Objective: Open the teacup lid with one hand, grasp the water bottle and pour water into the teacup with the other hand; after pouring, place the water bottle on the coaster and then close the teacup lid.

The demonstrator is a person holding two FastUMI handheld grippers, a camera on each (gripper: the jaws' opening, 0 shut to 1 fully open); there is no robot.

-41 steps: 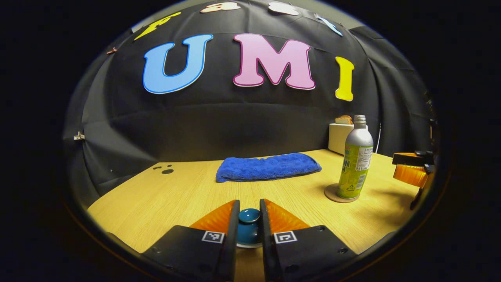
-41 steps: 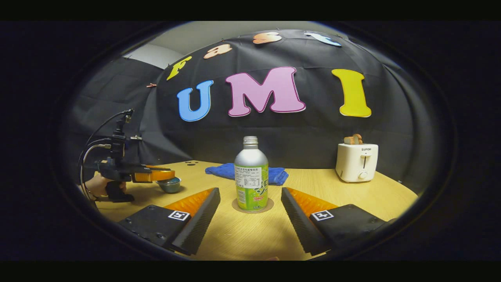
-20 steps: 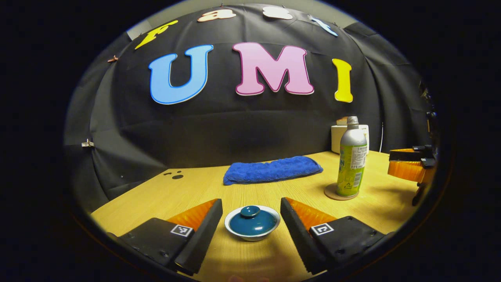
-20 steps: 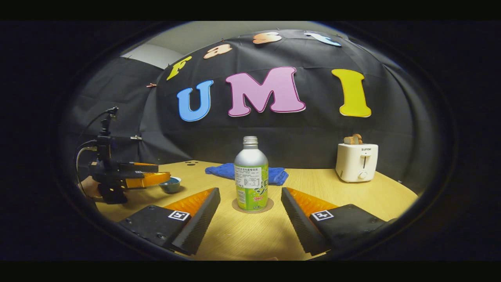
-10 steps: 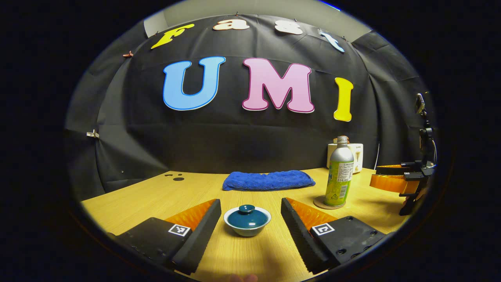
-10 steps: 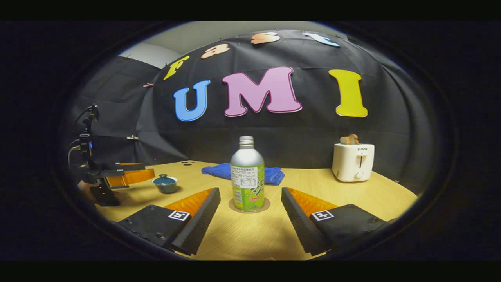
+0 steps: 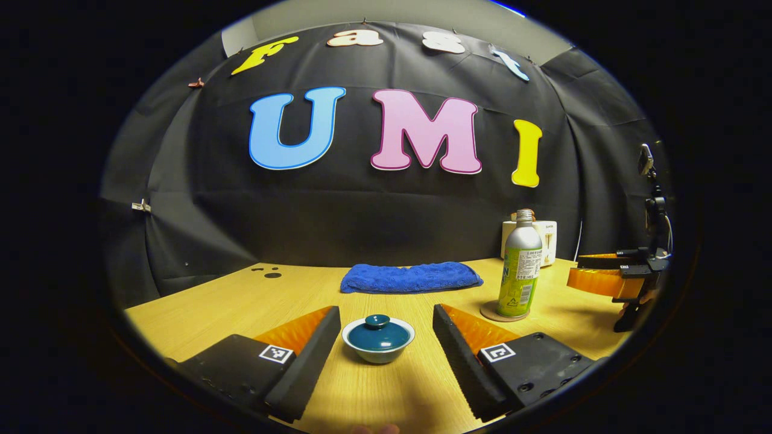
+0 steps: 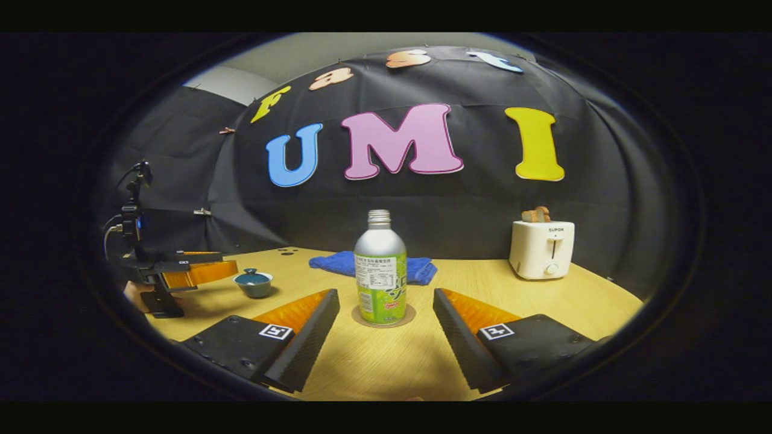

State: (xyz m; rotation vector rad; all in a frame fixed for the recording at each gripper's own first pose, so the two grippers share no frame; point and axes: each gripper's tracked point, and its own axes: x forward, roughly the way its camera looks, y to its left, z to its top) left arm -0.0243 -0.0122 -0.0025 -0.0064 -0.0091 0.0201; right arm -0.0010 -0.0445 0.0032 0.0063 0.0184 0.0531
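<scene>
With lid (image 7: 378, 331) on cup (image 7: 378, 351) and bottle (image 8: 380, 275) on coaster (image 8: 383, 322), both grippers (image 7: 386, 343) (image 8: 386, 328) sit spread, empty, apparently done

Left gripper (image 7: 386, 349) and right gripper (image 8: 386, 337) both hold level, jaws wide apart, gripping nothing; a hand (image 8: 134, 293) seemingly grips the left.

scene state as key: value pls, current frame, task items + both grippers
teacup: on table, between left gripper's fingers, untouched
lid: on teacup
bottle: upright on coaster, uncapped
coaster: under bottle
left gripper: open, low over table
right gripper: open, facing bottle, no contact
towel: folded, behind teacup
toaster: back right, bread in slot
</scene>
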